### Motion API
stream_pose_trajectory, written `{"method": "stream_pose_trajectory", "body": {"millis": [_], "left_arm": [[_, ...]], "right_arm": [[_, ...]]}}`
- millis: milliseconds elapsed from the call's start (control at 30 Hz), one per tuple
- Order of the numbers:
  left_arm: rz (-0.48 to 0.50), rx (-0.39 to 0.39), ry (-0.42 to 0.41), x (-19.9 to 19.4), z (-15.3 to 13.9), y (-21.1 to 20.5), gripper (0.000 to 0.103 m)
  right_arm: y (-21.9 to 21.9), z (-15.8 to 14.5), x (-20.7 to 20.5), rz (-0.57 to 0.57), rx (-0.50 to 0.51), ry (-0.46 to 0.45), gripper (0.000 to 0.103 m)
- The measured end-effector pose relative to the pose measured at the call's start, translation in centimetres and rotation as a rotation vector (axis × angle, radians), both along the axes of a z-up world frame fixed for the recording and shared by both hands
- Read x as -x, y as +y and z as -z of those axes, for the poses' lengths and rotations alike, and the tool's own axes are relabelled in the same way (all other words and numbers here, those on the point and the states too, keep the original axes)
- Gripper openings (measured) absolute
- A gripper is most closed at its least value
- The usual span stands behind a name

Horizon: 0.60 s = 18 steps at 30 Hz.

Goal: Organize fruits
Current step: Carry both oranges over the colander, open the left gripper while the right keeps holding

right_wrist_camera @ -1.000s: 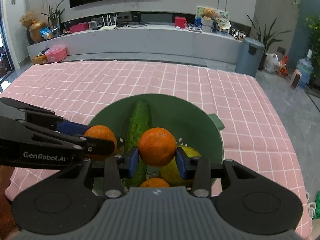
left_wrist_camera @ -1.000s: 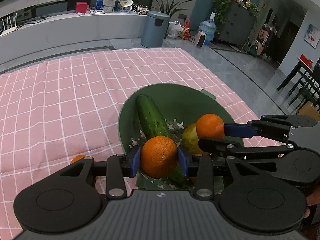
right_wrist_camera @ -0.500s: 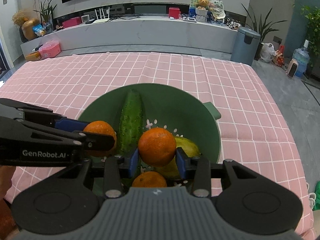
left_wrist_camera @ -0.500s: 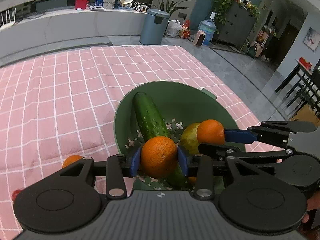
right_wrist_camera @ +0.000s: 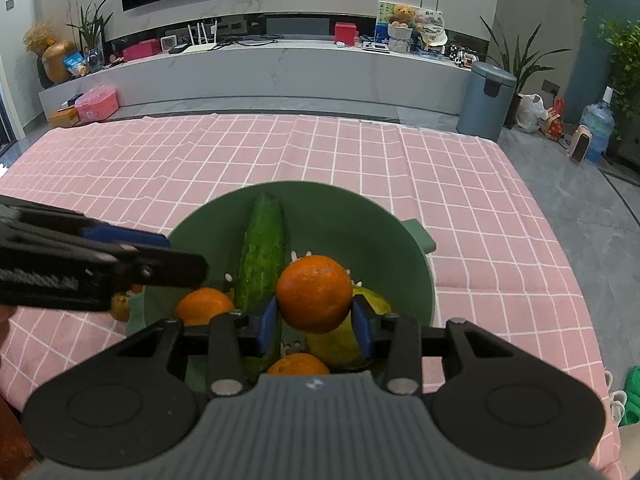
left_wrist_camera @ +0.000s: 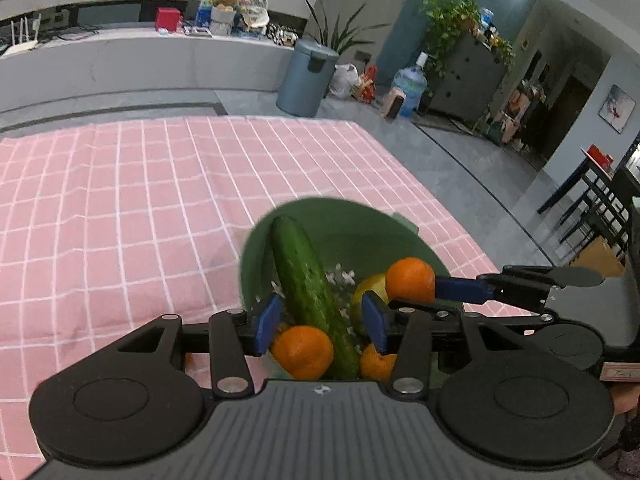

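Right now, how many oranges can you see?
4 oranges. One is clamped in the right gripper above the bowl. Two lie loose in it, either side of the cucumber. One sits half hidden on the cloth beside it. More may be hidden.

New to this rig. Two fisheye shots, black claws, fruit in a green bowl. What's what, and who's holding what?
There is no robot arm here: a person holds a two-finger gripper in each hand, and a camera on each looks forward along its fingers. One picture is from the left gripper, the other from the right gripper; each also shows the other tool reaching in from the side.

On the pink checked tablecloth stands a green bowl with a cucumber, a yellow-green fruit and loose oranges.

The right gripper is clamped on an orange over the bowl. The left gripper's jaws are opening; nothing is gripped, and an orange in the bowl lies just below them.
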<state>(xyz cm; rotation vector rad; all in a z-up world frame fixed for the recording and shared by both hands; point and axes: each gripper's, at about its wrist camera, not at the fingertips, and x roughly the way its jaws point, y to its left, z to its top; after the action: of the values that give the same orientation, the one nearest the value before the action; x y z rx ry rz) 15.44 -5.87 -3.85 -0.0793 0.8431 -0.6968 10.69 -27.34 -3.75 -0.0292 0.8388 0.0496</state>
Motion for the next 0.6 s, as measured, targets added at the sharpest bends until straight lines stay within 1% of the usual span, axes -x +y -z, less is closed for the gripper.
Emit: {"method": "stream_pose_trajectory", "body": {"millis": [133, 300, 467, 600], "left_arm": [[-0.035, -0.023, -0.021, -0.1, -0.4, 1.0, 0.054], [-0.094, -0.112, -0.050, -0.3, -0.1, 2.5, 0.054], [-0.136, -0.158, -0.047, -0.4, 0.5, 4.0, 0.055], [-0.148, -0.182, -0.052, -0.5, 1.0, 5.4, 0.055]], "right_arm": [[0.7, -0.6, -0.7, -0.024, 0.022, -0.019, 0.037], [1.4, -0.8, -2.5, -0.042, 0.046, -0.032, 0.037], [2.1, 0.3, -4.2, -0.050, 0.069, -0.003, 0.037], [2.2, 1.5, -5.1, -0.050, 0.076, 0.038, 0.037]]}}
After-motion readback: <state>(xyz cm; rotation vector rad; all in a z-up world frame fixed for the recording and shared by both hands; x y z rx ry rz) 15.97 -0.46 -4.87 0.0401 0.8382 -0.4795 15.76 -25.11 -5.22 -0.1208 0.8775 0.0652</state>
